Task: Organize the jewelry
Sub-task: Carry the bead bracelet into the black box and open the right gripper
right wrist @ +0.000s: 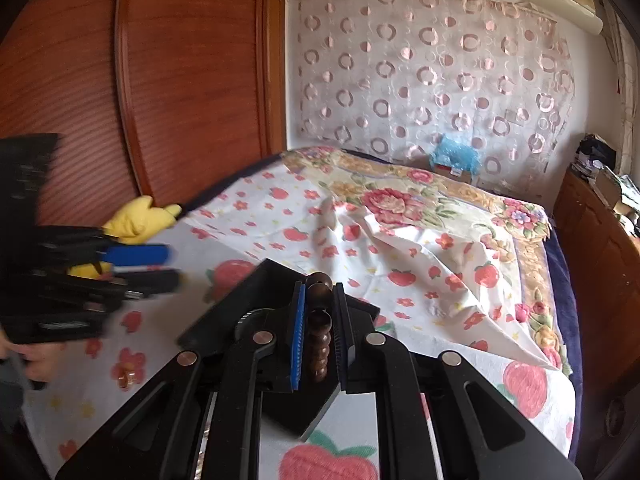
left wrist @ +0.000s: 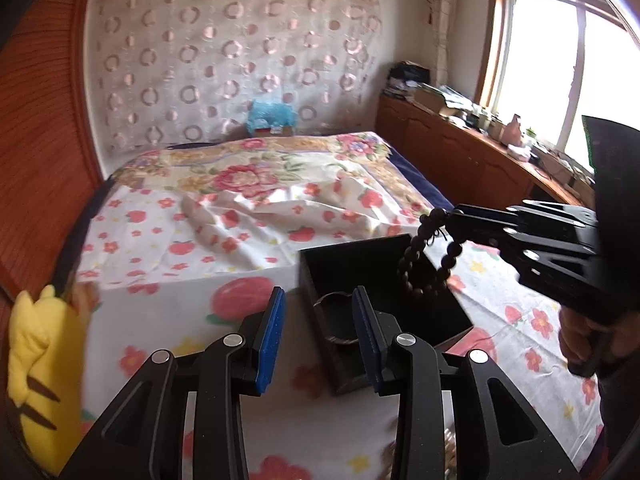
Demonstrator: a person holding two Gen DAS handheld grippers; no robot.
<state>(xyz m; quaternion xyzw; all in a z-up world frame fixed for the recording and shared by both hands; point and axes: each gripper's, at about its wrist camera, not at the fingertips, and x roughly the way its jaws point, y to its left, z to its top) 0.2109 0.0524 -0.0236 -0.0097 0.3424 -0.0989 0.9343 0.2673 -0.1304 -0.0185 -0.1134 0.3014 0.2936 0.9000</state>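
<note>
A black open jewelry box (left wrist: 320, 268) sits on the flower-print bedsheet; it also shows under the fingers in the right wrist view (right wrist: 276, 280). A metal bangle (left wrist: 334, 300) lies inside it. My right gripper (left wrist: 454, 216) is shut on a dark wooden bead bracelet (left wrist: 416, 258), which hangs over the open box. In the right wrist view the bracelet's beads (right wrist: 319, 320) sit clamped between the blue pads, at my right gripper (right wrist: 319, 288). My left gripper (left wrist: 318, 300) is open and empty, just in front of the box; it appears blurred at left in the right wrist view (right wrist: 172, 268).
A yellow plush toy (left wrist: 36, 364) lies at the bed's left edge by the wooden wardrobe (right wrist: 160, 80). A rumpled floral sheet (left wrist: 256, 184) covers the bed behind the box. A cluttered wooden cabinet (left wrist: 460, 148) runs along the window at right.
</note>
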